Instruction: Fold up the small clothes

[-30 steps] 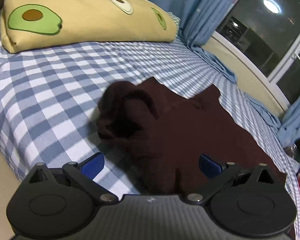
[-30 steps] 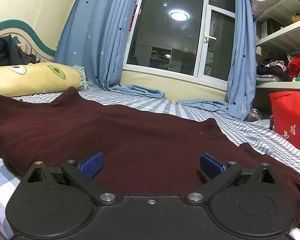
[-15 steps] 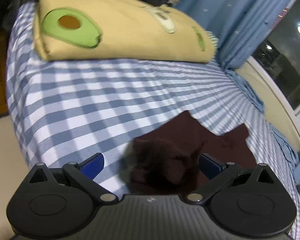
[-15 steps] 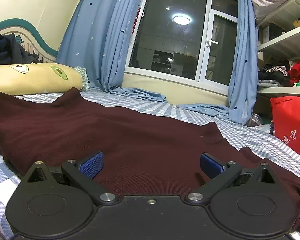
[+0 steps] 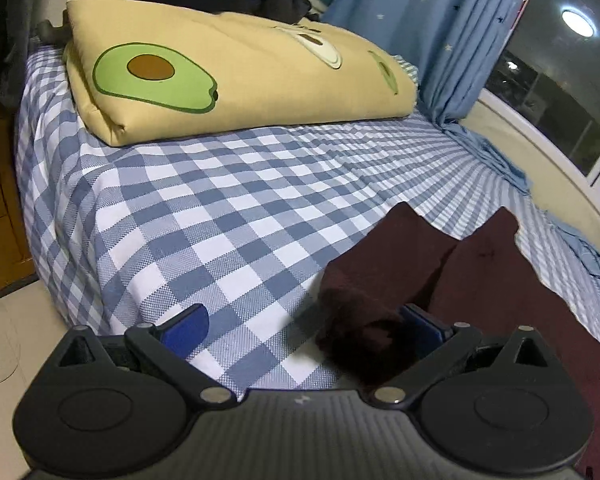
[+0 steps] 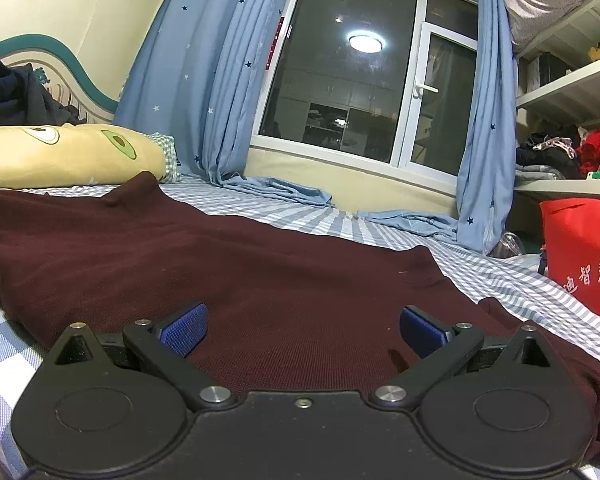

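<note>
A dark maroon sweater (image 6: 240, 264) lies spread on the blue-and-white checked bed (image 5: 204, 216). In the left wrist view its bunched sleeve end (image 5: 364, 332) sits between my left fingers, close to the right pad (image 5: 420, 326), with the body (image 5: 492, 264) stretching away to the right. My left gripper (image 5: 302, 326) is open, low over the bed's near edge. My right gripper (image 6: 302, 328) is open and empty, low over the sweater's body with the cloth under both pads.
A yellow avocado-print quilt (image 5: 236, 68) with dark clothes on it lies at the bed's head. Blue curtains (image 6: 204, 80) and a window (image 6: 352, 72) stand beyond. A red bag (image 6: 580, 252) stands at right. The floor (image 5: 4, 344) lies left of the bed.
My left gripper has swung left towards the bed's head end; the sleeve end has shifted from between the fingers towards the right pad. The right gripper has barely moved.
</note>
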Available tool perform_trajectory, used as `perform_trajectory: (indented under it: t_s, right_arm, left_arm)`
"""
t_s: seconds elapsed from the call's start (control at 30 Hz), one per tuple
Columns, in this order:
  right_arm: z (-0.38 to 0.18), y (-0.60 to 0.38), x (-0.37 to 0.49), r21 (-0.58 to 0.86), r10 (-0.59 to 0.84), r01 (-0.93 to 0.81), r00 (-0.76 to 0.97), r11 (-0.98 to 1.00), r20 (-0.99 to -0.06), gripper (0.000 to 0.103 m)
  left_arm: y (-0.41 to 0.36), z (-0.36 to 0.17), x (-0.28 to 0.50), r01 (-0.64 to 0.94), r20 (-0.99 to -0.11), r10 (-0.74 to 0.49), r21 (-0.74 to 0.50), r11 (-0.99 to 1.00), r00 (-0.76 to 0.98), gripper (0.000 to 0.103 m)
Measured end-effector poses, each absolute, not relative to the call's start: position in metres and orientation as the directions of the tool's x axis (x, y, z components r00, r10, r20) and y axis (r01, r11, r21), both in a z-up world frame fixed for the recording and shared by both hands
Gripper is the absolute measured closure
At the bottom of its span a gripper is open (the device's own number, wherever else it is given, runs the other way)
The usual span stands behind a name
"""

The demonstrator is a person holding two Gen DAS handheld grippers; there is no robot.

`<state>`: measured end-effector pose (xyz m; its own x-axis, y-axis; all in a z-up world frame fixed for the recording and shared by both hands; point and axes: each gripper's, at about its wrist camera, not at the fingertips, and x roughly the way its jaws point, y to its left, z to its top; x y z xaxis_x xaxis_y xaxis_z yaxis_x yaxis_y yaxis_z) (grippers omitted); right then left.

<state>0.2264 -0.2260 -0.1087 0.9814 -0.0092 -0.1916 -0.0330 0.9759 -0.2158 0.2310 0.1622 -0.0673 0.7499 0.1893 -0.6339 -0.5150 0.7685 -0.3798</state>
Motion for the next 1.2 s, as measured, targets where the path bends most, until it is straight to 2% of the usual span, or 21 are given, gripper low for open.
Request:
perform_trajectory:
  t_s: [0.23,0.4,0.47,0.6,0.77,1.0,1.2]
  right_arm:
    - [-0.110,-0.226,0.226,-0.217,-0.013,-0.029,0.982,0.976,-0.189,0.001]
    - [-0.111,-0.227,0.225,-0.215,-0.014,-0.027,0.982,0.976,-0.190,0.001]
    - [-0.110,-0.227,0.226,-0.214,-0.014,-0.028,0.982,0.976,-0.190,0.001]
    - [-0.110,-0.227,0.225,-0.211,-0.013,-0.029,0.981,0.977,-0.193,0.001]
    - [-0.110,-0.226,0.223,-0.201,-0.009,-0.030,0.981,0.979,-0.193,0.001]
    - [-0.110,-0.224,0.221,-0.222,-0.014,-0.024,0.985,0.975,-0.172,0.001]
    - [-0.097,-0.233,0.230,-0.201,0.040,-0.096,0.963,0.975,-0.265,0.000]
  left_arm:
    - [0.161,-0.063,0.201,-0.483,-0.559,0.154,-0.507,0.714,0.815,0.001]
    - [0.138,-0.060,0.181,-0.343,-0.453,0.072,-0.553,0.759,0.889,0.001]
    - [0.128,-0.061,0.182,-0.286,-0.436,0.021,-0.553,0.782,0.900,0.001]
    - [0.112,-0.065,0.198,-0.262,-0.465,-0.026,-0.541,0.799,0.885,0.001]
    - [0.113,-0.075,0.224,-0.361,-0.542,-0.004,-0.566,0.741,0.840,0.001]
    - [0.117,-0.078,0.244,-0.369,-0.537,-0.022,-0.609,0.702,0.843,0.002]
    - [0.112,-0.079,0.251,-0.412,-0.564,0.022,-0.576,0.706,0.826,0.022]
